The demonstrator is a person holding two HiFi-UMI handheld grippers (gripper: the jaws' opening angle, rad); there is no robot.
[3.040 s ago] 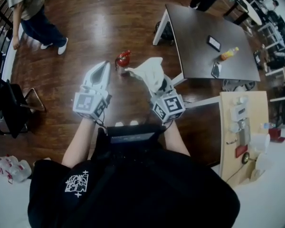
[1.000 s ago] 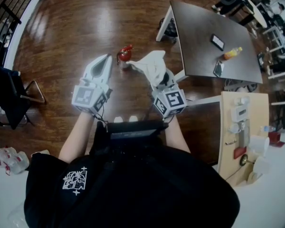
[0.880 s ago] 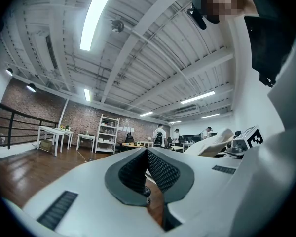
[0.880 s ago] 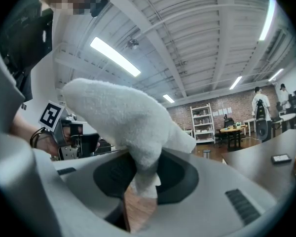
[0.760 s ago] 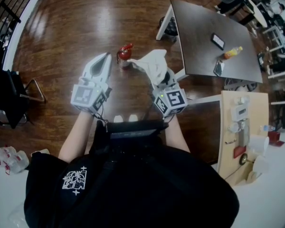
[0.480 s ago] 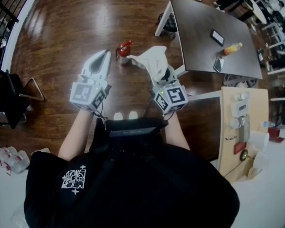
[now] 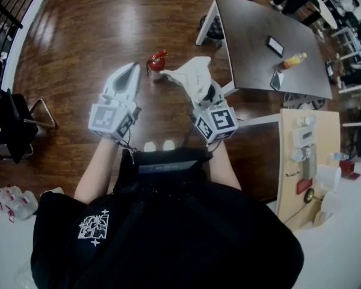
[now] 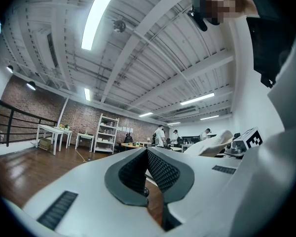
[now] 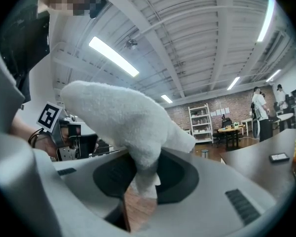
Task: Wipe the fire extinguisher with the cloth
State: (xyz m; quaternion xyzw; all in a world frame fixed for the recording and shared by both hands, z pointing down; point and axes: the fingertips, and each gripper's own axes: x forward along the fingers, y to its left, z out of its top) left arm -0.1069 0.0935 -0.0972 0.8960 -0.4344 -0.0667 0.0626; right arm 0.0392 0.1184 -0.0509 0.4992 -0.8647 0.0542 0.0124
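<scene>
A small red fire extinguisher [image 7: 156,62] stands on the wooden floor, ahead of and between my two grippers. My right gripper [image 7: 200,84] is shut on a white cloth [image 7: 190,74], which bunches up over its jaws and reaches toward the extinguisher without clearly touching it. The cloth [image 9: 123,120] fills the middle of the right gripper view. My left gripper [image 7: 131,76] is shut with nothing in it, its tips just left of the extinguisher. In the left gripper view the jaws [image 8: 147,154] meet, and the extinguisher is not in sight.
A dark table [image 7: 262,47] stands to the right with a phone [image 7: 274,45], a bottle [image 7: 293,60] and another small device on it. A black chair [image 7: 12,128] is at the left. A wooden board [image 7: 305,161] with fittings lies at right.
Across the earlier frames the view shifted and a person walking at the upper left left the picture. Both grippers stay raised near the extinguisher, barely moved in the last second.
</scene>
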